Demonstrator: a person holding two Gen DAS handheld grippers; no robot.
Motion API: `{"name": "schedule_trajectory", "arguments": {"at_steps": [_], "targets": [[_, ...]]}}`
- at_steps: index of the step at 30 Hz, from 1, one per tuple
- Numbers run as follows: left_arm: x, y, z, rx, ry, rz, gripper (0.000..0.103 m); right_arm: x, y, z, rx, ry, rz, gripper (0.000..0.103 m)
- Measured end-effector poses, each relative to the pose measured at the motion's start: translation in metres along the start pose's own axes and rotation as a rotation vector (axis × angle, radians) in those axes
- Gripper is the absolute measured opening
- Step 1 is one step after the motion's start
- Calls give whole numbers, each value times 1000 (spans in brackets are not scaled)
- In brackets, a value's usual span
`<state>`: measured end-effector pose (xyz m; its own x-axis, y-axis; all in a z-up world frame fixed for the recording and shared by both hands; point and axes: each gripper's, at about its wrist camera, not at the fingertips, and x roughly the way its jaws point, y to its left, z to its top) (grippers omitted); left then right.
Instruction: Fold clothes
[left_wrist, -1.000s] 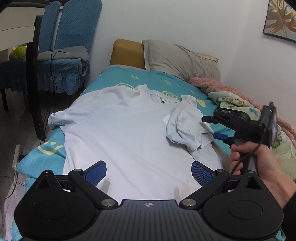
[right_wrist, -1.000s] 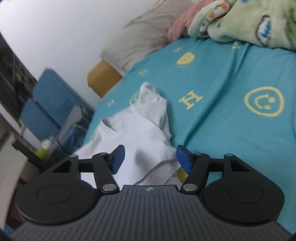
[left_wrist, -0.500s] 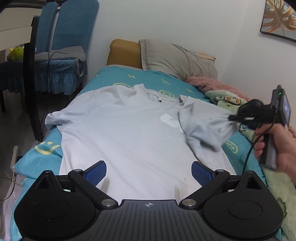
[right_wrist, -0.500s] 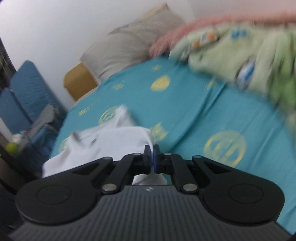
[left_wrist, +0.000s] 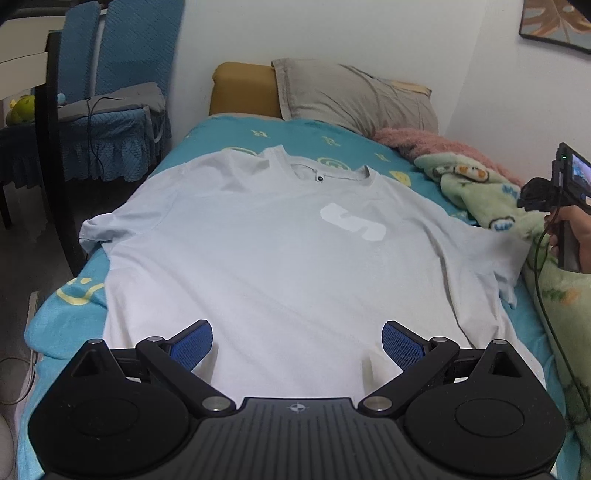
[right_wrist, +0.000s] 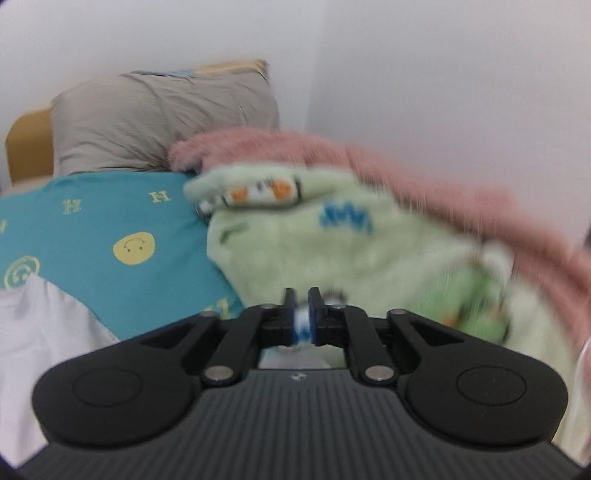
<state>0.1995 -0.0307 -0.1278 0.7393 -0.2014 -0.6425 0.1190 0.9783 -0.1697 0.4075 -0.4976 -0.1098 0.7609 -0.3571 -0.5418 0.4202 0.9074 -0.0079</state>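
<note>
A pale white T-shirt (left_wrist: 280, 251) with a white logo lies spread flat, front up, on the teal bed sheet (left_wrist: 59, 332). Its right sleeve (left_wrist: 495, 254) lies stretched out toward the green blanket. My left gripper (left_wrist: 297, 341) hovers open over the shirt's bottom hem with nothing between its blue pads. In a person's hand (left_wrist: 576, 236) at the far right, my right gripper (left_wrist: 526, 199) is off the sleeve. In the right wrist view its jaws (right_wrist: 302, 299) are opening, a narrow gap shows and no cloth is in it. The shirt's edge (right_wrist: 40, 332) lies at lower left there.
A grey pillow (left_wrist: 354, 98) and a mustard headboard cushion (left_wrist: 243, 88) are at the bed's head. A green blanket (left_wrist: 476, 192) and a pink one (left_wrist: 436, 144) run along the right side by the wall. Blue chairs (left_wrist: 122, 74) stand to the left.
The right gripper closed on the folded-in right sleeve, pulled it out to the right, then released it and moved right over the green blanket. The shirt now lies flat. The left gripper stayed put.
</note>
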Motion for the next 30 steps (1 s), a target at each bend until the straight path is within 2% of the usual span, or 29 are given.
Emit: {"name": "schedule_trajectory", "arguments": {"at_steps": [2,4,7,10,12,14,16,19,22,23,24,26,30], "targets": [[1,-4,-2,22,1,2,100,-7,-15,-18,150,8,69,76],[-2,-6,-4,36,-3,-4,100,-20,-30,-40,344,27,153,76],[-11,-8,-7,51,-15,-12,100,-39,-45,-84,642,117,286,76],[-22,-8,-10,54,-29,-9,100,-56,-48,-131,831,215,371,77],[-27,-6,-10,43,-33,-4,100,-62,-42,-154,883,298,378,76],[-29,-5,-9,33,-37,1,100,-64,-32,-167,874,387,381,77],[-30,-4,-8,27,-41,8,100,-63,-24,-172,876,391,383,76],[-28,-2,-8,28,-42,26,100,-51,-19,-174,894,342,359,76],[-24,-1,-9,21,-29,30,100,-33,-17,-174,914,280,328,63],[-23,-1,-9,20,-25,29,100,-27,-18,-173,916,262,320,52],[-22,-1,-9,19,-21,28,100,-22,-20,-171,916,245,313,34],[-19,-2,-9,15,-12,18,100,-20,-26,-160,866,193,283,7],[-16,-6,-6,12,-4,-11,100,-23,-38,-131,714,66,208,7]]}}
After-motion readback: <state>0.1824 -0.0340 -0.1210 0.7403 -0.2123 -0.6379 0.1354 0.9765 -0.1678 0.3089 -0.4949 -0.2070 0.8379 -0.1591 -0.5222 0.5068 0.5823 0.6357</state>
